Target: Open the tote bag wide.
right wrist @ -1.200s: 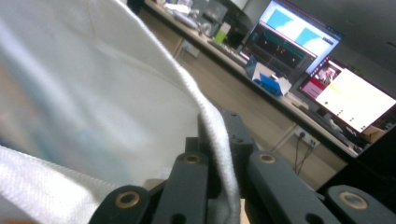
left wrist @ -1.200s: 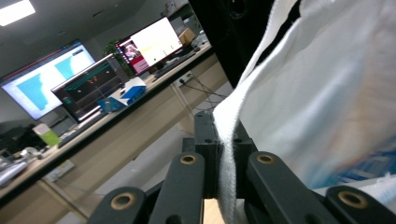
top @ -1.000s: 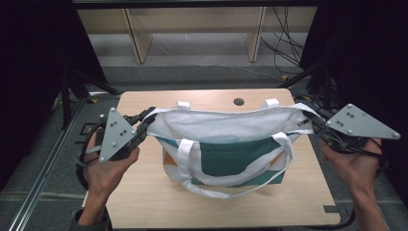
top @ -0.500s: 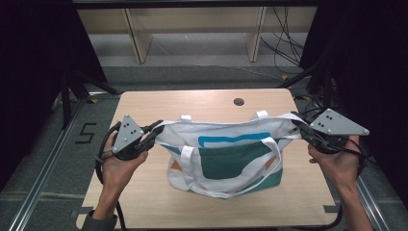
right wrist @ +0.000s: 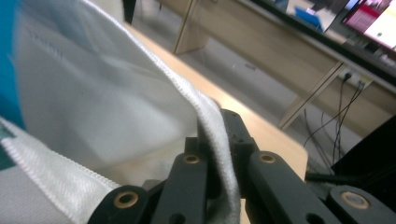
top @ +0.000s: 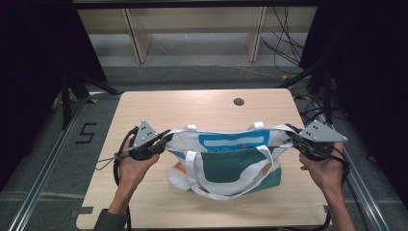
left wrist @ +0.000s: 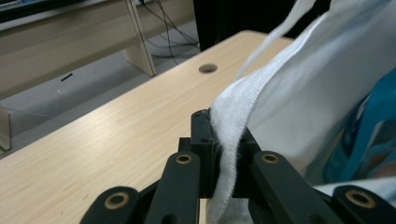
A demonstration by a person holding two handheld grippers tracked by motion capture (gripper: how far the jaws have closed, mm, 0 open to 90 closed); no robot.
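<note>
A white canvas tote bag (top: 226, 161) with teal and blue panels (its printed label too blurred to read) lies mid-bench, stretched between two grippers. The left gripper (top: 163, 139) is clamped on the bag's woven hem at one end, the right gripper (top: 291, 136) likewise at the other. The wooden bench (top: 192, 103) has a round hole (top: 238, 101).

The left gripper (left wrist: 219, 144) has its black jaws closed on the white hem of the bag (left wrist: 322, 93), the woven edge pinched between them and running up and to the right. A blue print shows on the cloth at far right. The bag lies on the table (left wrist: 116, 135), which has a round hole (left wrist: 208, 68) near its far edge
</note>
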